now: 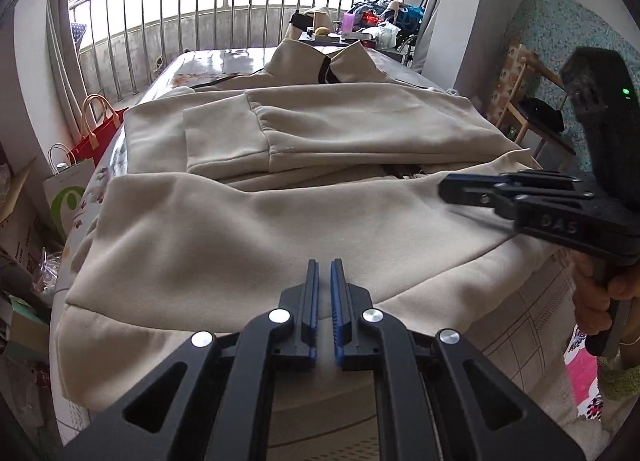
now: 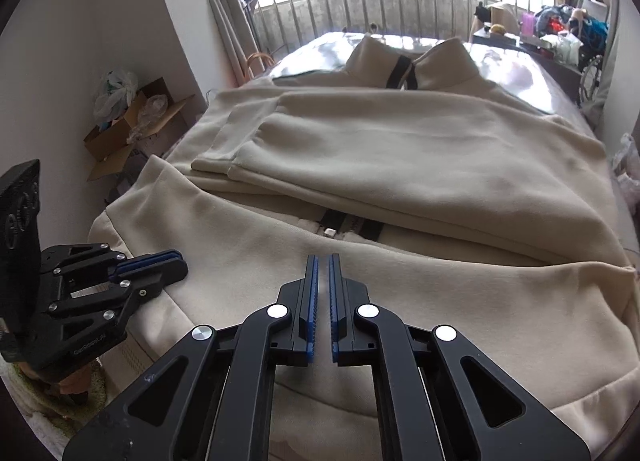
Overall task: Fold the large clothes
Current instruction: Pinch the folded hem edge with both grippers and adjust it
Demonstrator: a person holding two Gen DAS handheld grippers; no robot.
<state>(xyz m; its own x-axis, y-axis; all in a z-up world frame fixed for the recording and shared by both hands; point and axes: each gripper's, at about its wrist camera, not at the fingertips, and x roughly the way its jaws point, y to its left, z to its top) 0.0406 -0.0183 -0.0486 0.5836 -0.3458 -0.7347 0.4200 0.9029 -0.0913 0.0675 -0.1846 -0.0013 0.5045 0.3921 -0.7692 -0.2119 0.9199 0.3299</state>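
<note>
Cream zip-up fleece jacket (image 2: pixel 400 149) lying flat on the table (image 1: pixel 224 61), sleeves folded across its chest.

Left gripper (image 1: pixel 324 265) and right gripper (image 2: pixel 323 259) are hovering over the soft near hem, ribbed blue pads (image 2: pixel 312 293) nearly pressed together, pinching nothing; "DAS" is showing on the right one.

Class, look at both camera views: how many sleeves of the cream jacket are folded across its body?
2. Both sleeves lie across the chest of the cream jacket, overlapping: the upper sleeve crosses from the right, the lower sleeve shows beneath it at the left. More folds may be hidden underneath.
</note>
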